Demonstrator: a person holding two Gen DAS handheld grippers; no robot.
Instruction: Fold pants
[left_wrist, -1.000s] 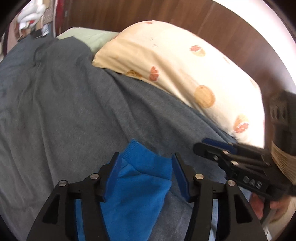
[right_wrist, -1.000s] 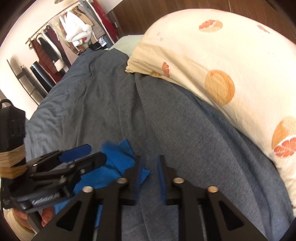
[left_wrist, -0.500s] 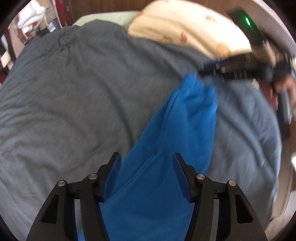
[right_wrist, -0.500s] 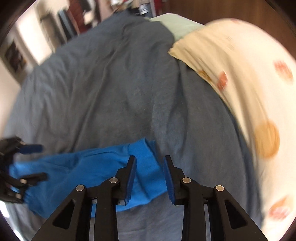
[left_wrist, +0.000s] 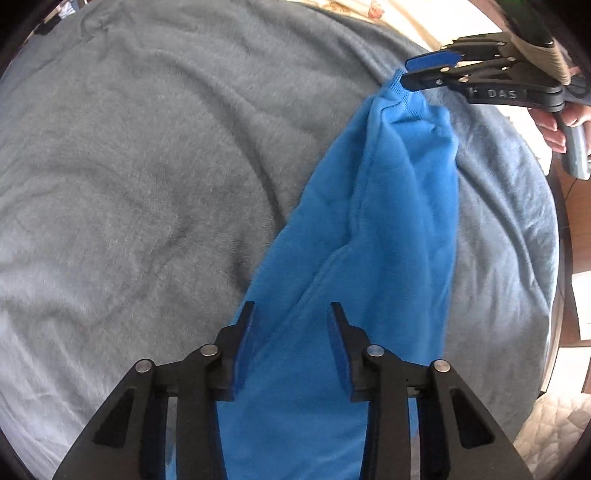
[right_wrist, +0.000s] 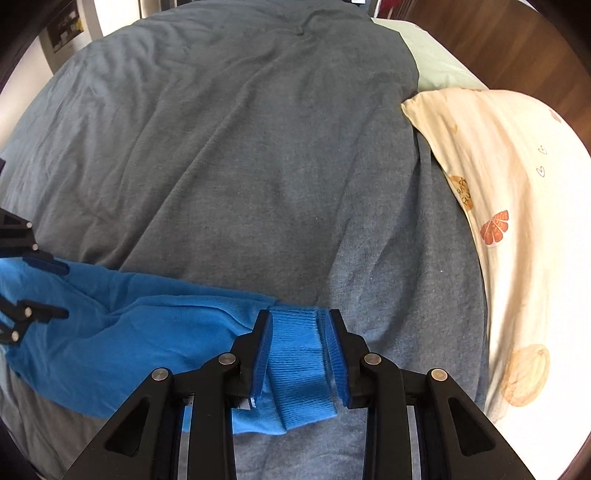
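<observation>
While the blue pants (left_wrist: 373, 229) lie stretched across the grey blanket (left_wrist: 147, 177), my right tongs (right_wrist: 298, 347) are clamped on the ribbed cuff (right_wrist: 295, 354). My left tongs (left_wrist: 291, 343) straddle the fabric with jaws spread; whether they grip it, I cannot tell. A fruit-print pillow (right_wrist: 517, 229) lies beside the blanket.
</observation>
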